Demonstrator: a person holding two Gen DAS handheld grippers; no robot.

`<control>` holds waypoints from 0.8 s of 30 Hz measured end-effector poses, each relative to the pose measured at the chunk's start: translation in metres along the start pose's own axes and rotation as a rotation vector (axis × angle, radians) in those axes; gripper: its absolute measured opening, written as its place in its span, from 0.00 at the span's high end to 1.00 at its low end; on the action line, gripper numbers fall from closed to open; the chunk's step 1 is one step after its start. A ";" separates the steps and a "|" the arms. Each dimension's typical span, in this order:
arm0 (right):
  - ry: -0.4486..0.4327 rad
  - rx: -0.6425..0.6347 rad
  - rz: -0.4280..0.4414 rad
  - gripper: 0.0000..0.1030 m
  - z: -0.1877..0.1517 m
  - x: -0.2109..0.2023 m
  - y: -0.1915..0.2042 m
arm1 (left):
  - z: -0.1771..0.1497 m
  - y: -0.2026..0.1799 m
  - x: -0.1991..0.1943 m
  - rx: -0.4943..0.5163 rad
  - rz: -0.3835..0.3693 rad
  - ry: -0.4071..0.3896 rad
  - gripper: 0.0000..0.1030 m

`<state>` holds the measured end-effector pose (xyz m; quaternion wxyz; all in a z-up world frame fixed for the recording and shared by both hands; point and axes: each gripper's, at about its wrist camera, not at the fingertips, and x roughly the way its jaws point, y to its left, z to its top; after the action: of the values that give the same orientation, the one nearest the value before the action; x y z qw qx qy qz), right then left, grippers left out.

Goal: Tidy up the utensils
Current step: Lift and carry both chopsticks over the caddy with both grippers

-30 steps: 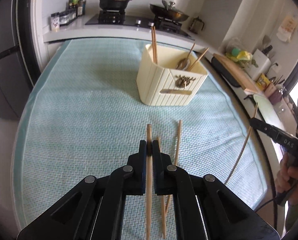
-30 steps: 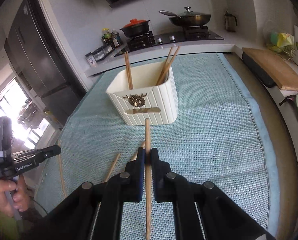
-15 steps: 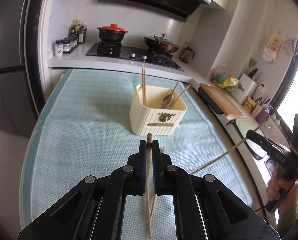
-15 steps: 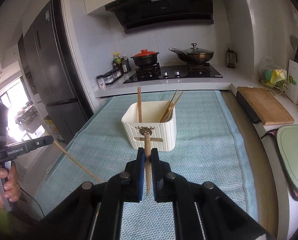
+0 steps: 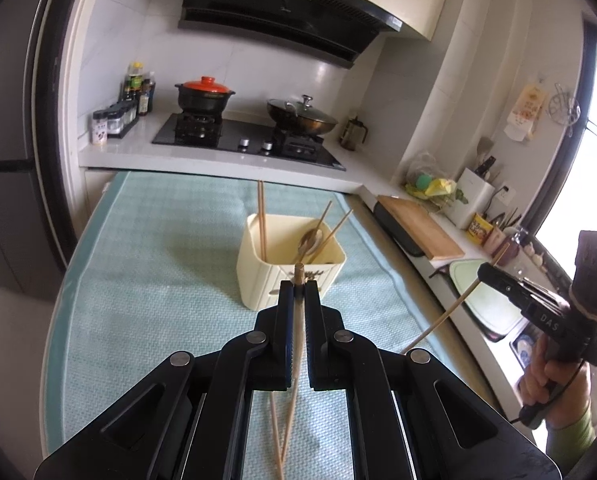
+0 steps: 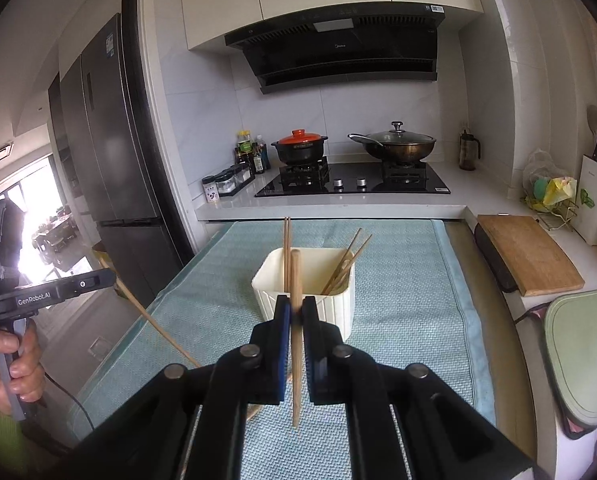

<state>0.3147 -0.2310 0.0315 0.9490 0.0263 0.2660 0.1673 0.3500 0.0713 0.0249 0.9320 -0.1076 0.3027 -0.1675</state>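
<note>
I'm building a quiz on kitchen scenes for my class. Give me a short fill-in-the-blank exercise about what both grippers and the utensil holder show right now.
1. The left gripper is shut on a single wooden ____.
2. The right gripper also grips one chopstick, lifted above the ____ table mat.
3. The cream utensil holder stands on the mat and already holds several ____.
4. On the stove behind, the black pot has a ____ lid.

Missing words: chopstick; light blue; chopsticks; red

Soft daylight, glaring windows at the sides, strong fisheye bending, dark vignetted corners.
</note>
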 end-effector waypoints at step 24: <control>-0.200 -0.056 -0.024 0.94 0.099 0.081 0.010 | 0.121 -0.004 0.073 0.016 0.003 -0.112 0.97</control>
<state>0.4276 -0.1906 0.0777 0.9731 0.0134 0.1653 0.1600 0.4773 0.0524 0.0838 0.9486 -0.1089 0.2488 -0.1624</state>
